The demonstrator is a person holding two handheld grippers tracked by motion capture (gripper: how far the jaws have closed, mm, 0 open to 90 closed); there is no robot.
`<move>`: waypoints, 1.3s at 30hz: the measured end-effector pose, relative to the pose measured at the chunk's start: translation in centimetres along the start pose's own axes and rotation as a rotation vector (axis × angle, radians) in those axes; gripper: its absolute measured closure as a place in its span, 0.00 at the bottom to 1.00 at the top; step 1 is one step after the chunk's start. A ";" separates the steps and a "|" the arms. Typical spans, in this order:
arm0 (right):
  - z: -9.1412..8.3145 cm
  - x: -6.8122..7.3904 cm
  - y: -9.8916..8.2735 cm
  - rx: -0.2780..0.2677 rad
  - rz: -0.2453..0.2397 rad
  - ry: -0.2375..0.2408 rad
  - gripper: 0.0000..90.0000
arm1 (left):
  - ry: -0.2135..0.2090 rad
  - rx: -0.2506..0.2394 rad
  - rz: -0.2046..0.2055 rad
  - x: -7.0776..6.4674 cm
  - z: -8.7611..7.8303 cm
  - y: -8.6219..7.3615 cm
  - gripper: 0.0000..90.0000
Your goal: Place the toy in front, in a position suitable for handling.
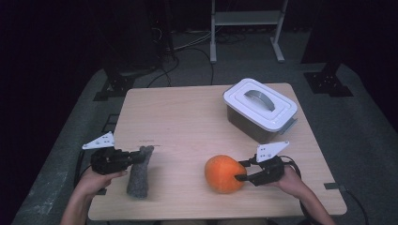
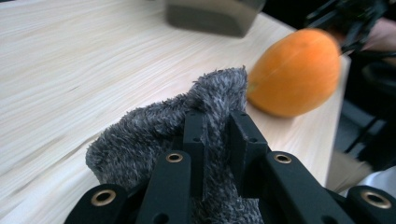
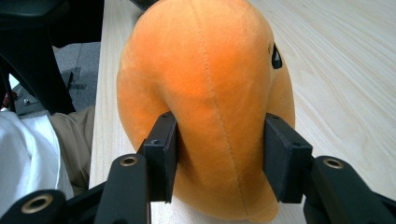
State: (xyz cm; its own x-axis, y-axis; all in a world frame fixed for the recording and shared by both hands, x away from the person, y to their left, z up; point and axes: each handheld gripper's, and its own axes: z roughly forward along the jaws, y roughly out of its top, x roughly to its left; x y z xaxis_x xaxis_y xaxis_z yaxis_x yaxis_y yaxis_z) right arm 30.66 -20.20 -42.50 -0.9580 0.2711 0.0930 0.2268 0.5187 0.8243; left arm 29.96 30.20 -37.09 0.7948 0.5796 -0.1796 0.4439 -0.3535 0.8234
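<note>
Now, one grey fuzzy sock [image 1: 139,176] pinched in left gripper [image 1: 141,157], one orange plush toy [image 1: 224,174] clamped by right gripper [image 1: 241,170] — one lidded white box [image 1: 259,108] behind

A pale wooden table [image 1: 187,117] carries a lidded white container [image 1: 259,109], orange plush [image 1: 224,174] and grey sock [image 1: 140,172].

Blurred lidded box [image 2: 212,16], top cut off
</note>
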 end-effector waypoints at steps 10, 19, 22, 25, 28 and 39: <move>0.1 0.2 0.0 -0.007 0.003 0.001 0.55 | 0.033 0.119 -0.002 0.9 2.7 -2.2 0.86; 0.5 0.5 0.3 -0.016 -0.001 0.009 0.56 | -0.001 0.172 -0.010 0.9 8.4 -3.7 0.79; 0.6 0.6 0.5 -0.006 -0.002 0.008 0.59 | -0.001 0.145 -0.017 0.6 8.6 -3.9 0.72; 0.7 0.7 0.9 -0.008 -0.003 0.015 0.62 | 0.022 0.145 0.002 0.1 8.6 -3.7 0.66; 0.7 0.6 1.1 -0.026 0.020 0.030 0.65 | 0.028 0.129 0.002 -0.1 8.4 -3.5 0.61; -2.3 -0.7 0.5 -0.031 0.109 -0.066 0.68 | 0.044 0.102 0.021 -1.2 8.4 -3.4 0.51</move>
State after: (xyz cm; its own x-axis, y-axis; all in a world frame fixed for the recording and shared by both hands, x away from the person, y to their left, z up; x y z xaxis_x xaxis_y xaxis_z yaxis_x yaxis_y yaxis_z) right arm 31.04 -21.99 -40.90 -0.9140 0.3781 0.1473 0.3230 0.4583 0.8280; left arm 31.00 24.57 -44.20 0.7866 0.6020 -0.1377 0.4691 -0.4375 0.7672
